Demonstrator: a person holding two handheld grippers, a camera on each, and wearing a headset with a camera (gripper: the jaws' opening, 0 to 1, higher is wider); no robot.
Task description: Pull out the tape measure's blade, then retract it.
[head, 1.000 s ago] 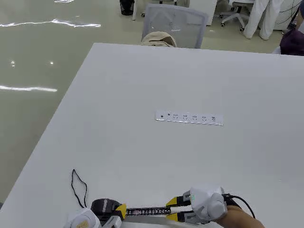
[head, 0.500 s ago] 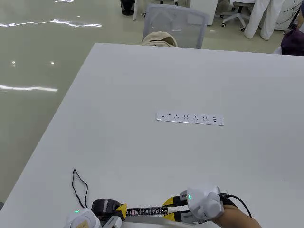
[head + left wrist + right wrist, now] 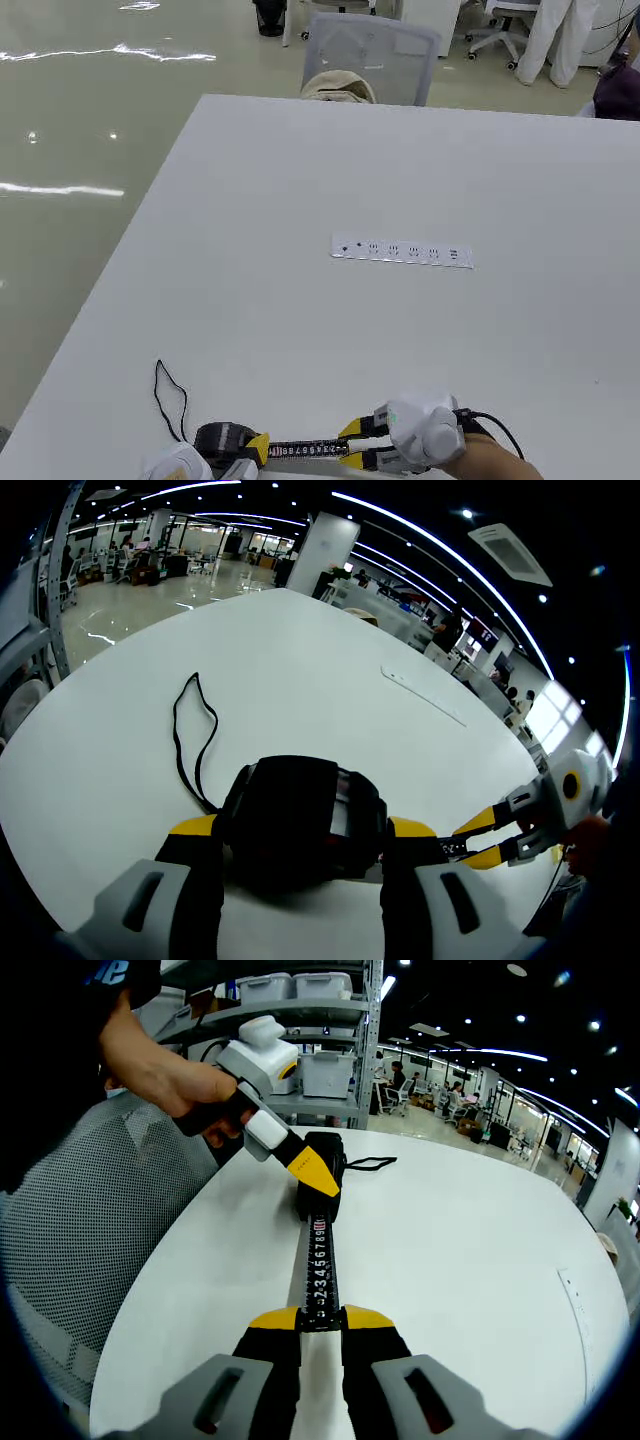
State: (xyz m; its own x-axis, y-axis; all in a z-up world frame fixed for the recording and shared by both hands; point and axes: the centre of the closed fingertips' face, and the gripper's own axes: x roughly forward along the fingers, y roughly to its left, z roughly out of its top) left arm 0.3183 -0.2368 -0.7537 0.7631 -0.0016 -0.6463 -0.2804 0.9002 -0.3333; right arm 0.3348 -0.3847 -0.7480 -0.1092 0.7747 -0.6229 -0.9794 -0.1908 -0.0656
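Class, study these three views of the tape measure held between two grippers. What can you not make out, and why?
- Head view: the left gripper is cut off by the bottom edge, so its grip on the tape measure case is unclear.
- Right gripper view: the end hook of the blade is hidden between the jaws of the right gripper.
- Left gripper view: the case hides where the blade leaves it.
- Head view: blade numbers too small to read.

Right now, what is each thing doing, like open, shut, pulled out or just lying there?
Tape measure: case clamped from both sides.
Blade: pulled out a short way, straight, end pinched.
Left hand-held gripper: shut on the tape measure.
Right hand-held gripper: shut on the blade.
Cord: slack, lying on the table.
Power strip: lying flat, nothing plugged in.
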